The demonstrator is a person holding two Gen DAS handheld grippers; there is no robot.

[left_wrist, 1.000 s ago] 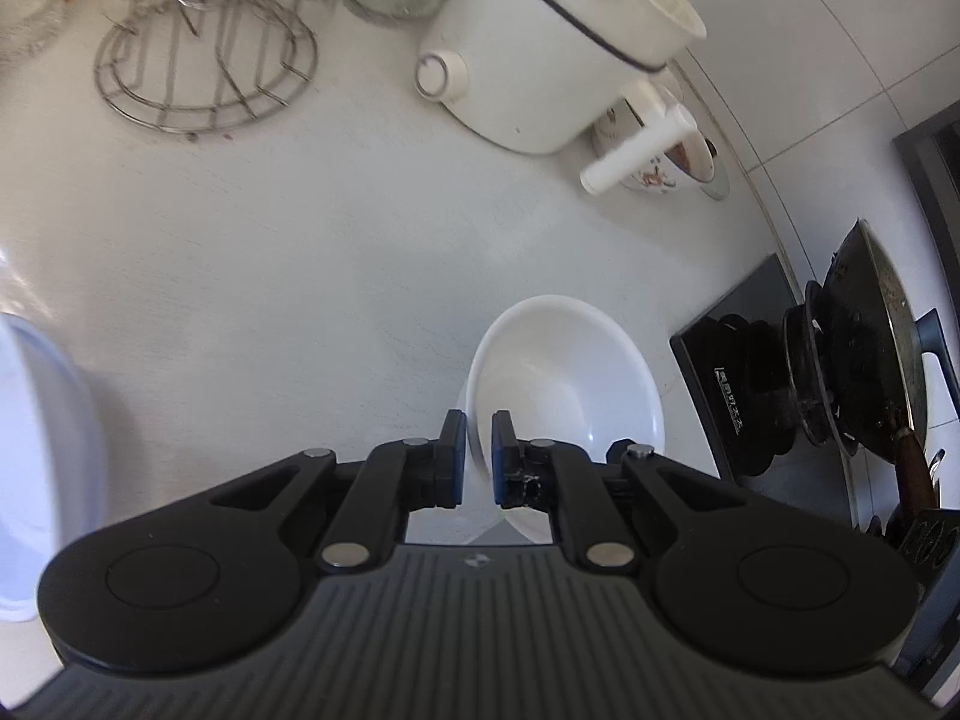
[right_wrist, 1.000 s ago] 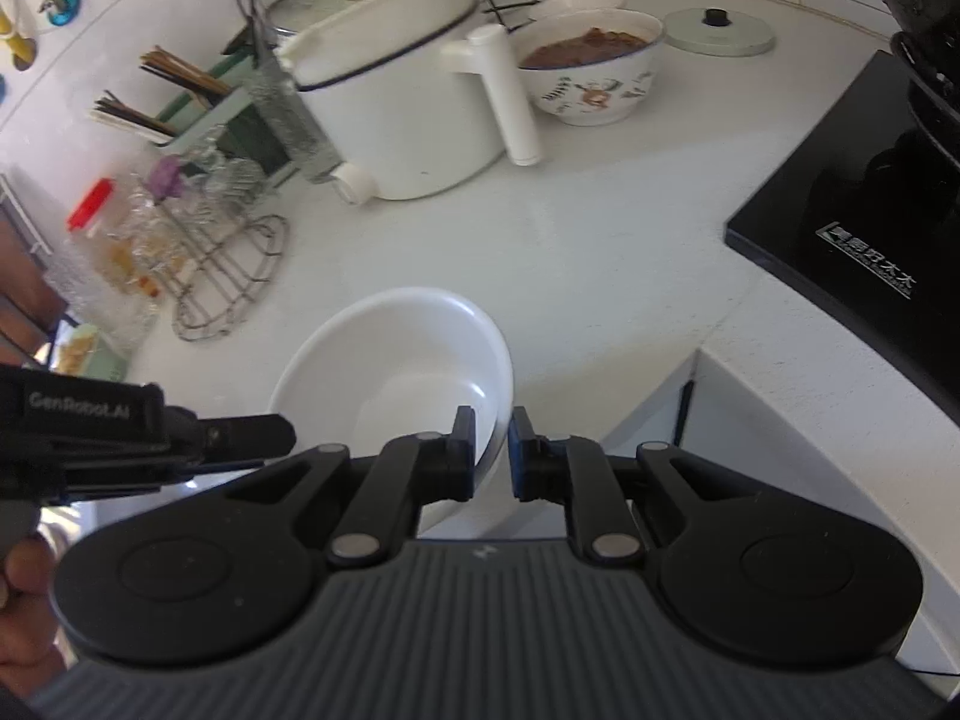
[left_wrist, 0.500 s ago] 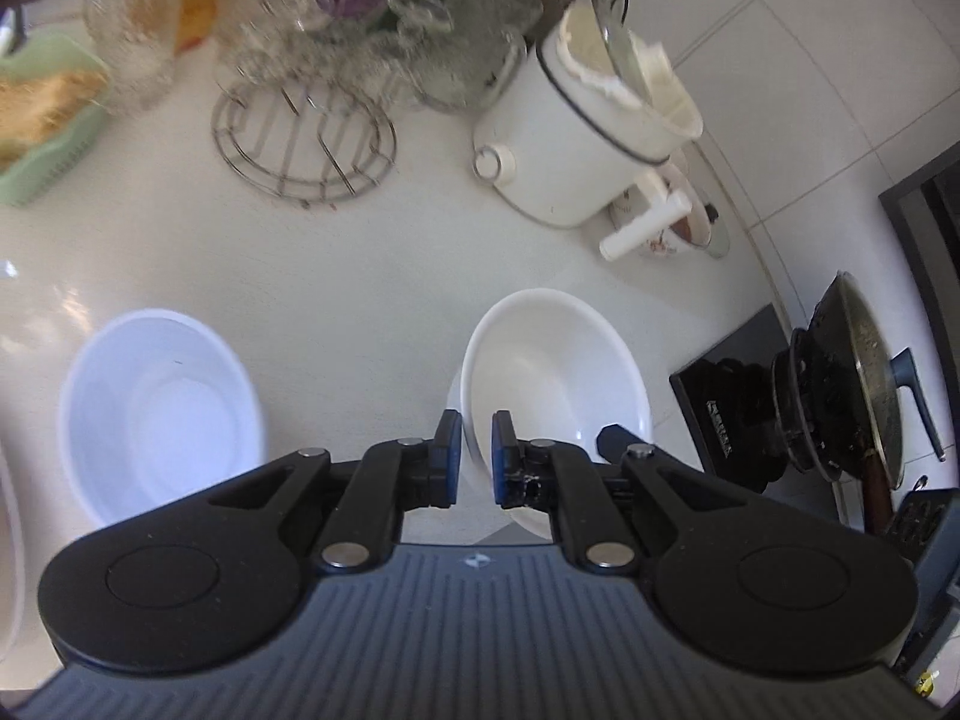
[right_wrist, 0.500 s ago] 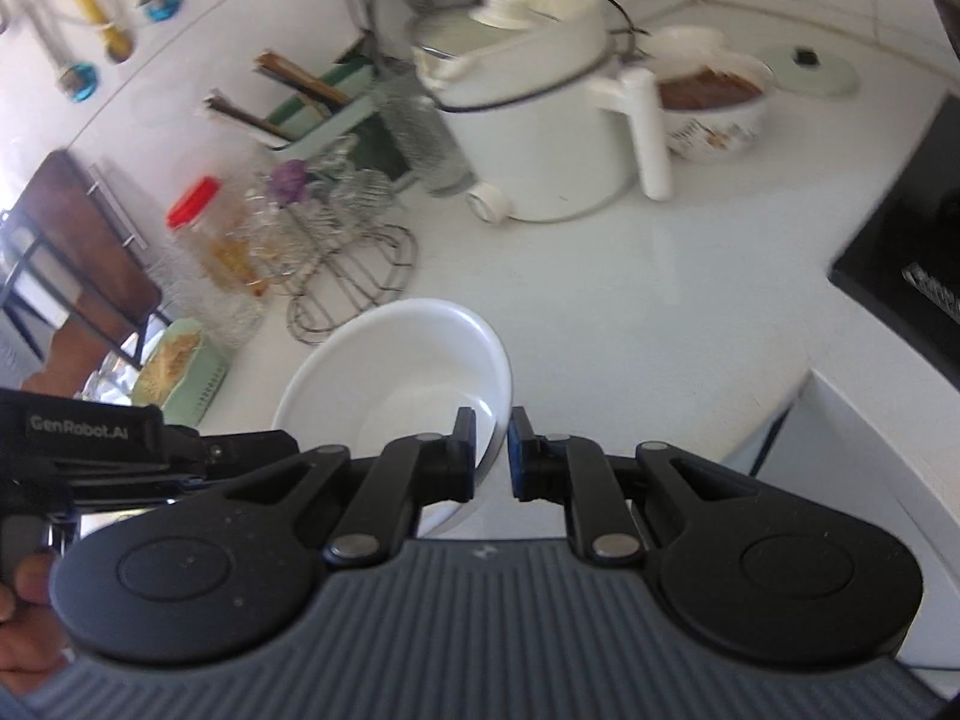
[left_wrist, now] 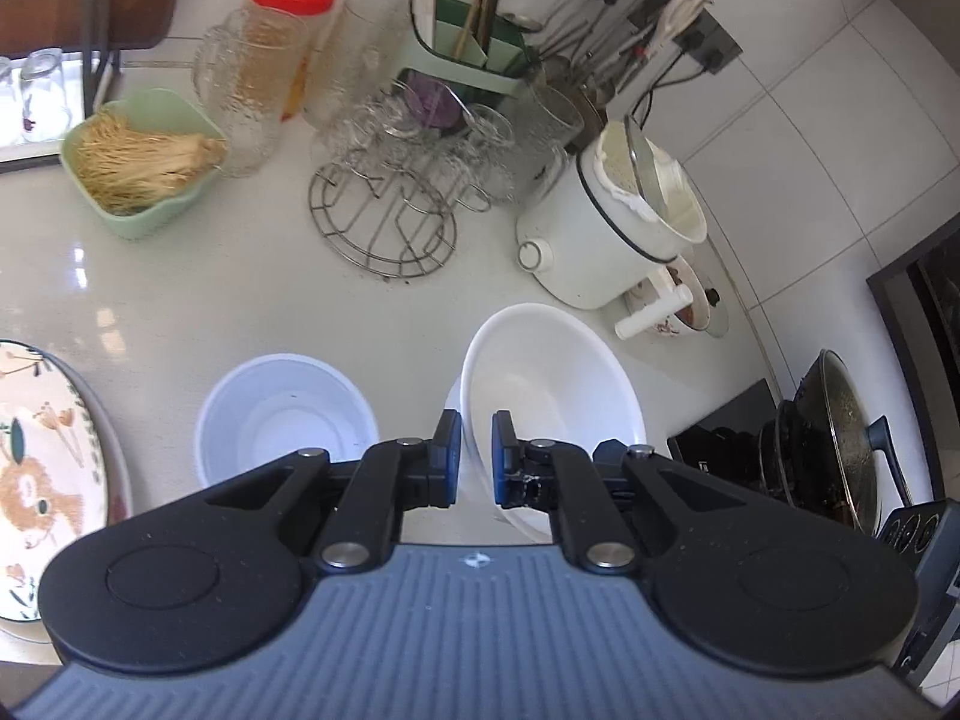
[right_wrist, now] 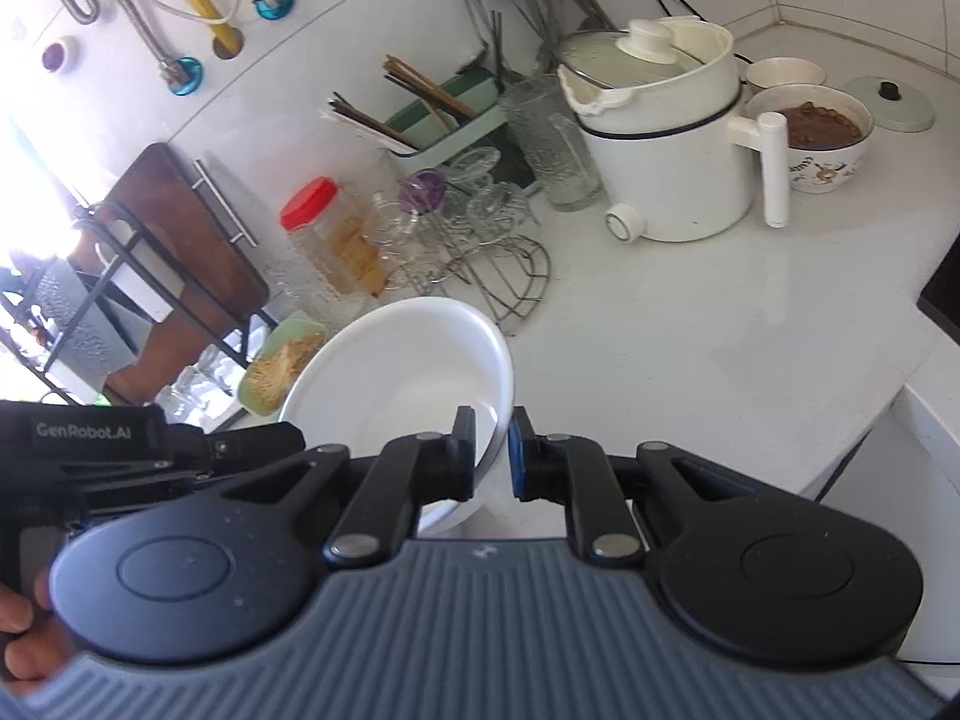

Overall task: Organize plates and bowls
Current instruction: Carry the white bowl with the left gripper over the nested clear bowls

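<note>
Both grippers are clamping the rim of the large white plastic bowl [left_wrist: 558,384], the left gripper [left_wrist: 476,457] and the right gripper [right_wrist: 491,449] holding it tilted above the glossy white kitchen counter [right_wrist: 690,324], a smaller white bowl [left_wrist: 282,414] sitting below.

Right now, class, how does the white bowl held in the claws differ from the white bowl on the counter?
The held bowl is tilted, gripped at its rim by the left claw and the right claw; the counter bowl sits level and untouched. The held bowl looks wider. Both are white and empty.
</note>
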